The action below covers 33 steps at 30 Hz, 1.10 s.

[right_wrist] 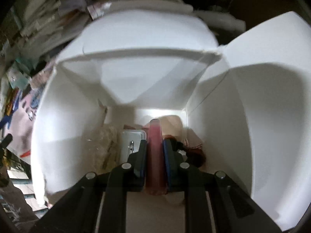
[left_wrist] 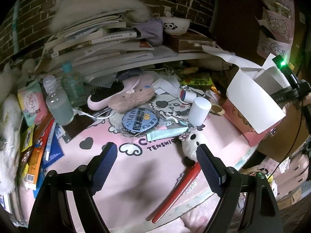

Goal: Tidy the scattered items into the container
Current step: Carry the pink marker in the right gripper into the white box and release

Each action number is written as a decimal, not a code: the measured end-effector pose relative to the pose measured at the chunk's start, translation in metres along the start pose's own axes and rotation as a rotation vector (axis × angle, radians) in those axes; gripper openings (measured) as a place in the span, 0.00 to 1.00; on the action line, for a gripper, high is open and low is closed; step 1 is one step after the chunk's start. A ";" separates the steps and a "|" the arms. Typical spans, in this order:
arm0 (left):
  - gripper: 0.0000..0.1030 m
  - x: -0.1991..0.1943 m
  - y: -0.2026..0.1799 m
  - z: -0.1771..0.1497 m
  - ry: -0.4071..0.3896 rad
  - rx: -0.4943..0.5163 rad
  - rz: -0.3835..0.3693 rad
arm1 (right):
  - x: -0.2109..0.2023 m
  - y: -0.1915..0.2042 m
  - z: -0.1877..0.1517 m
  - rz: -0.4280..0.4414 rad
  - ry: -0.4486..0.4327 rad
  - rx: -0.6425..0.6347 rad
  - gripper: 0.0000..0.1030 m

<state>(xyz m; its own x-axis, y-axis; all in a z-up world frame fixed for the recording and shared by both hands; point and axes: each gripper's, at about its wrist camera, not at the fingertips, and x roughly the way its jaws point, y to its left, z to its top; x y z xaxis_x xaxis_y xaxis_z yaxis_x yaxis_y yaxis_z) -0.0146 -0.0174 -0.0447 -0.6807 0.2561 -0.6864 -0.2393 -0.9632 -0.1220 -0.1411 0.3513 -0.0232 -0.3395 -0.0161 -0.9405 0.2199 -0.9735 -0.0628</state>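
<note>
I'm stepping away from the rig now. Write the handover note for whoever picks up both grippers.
Right gripper: shut on a slim pink tube, pointing down into the open white box; tube not yet released.
Left gripper: open, empty, hovering over the pink mat.
Done: a few items already lie in the box bottom, too blurred to name.
Left on the mat: red hair clip and panda plush beside the left gripper's right finger, mint tube, white cylinder, round blue packet, pink hairbrush, two bottles.
Next: probably drop the tube, then take the clip.
</note>
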 end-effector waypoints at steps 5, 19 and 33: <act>0.79 0.003 -0.001 -0.002 0.011 0.012 0.008 | 0.010 0.003 0.002 -0.029 0.063 -0.024 0.14; 0.79 0.017 -0.002 -0.022 0.060 0.051 0.004 | -0.001 -0.001 -0.006 -0.037 0.071 -0.020 0.17; 0.79 0.012 -0.008 -0.048 0.022 0.142 -0.154 | -0.089 0.031 -0.014 -0.023 -0.336 -0.078 0.62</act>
<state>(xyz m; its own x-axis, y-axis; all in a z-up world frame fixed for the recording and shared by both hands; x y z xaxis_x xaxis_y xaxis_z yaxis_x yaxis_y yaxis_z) 0.0124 -0.0100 -0.0866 -0.6134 0.3961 -0.6832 -0.4356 -0.8913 -0.1257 -0.0919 0.3261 0.0536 -0.6250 -0.0808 -0.7765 0.2730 -0.9544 -0.1204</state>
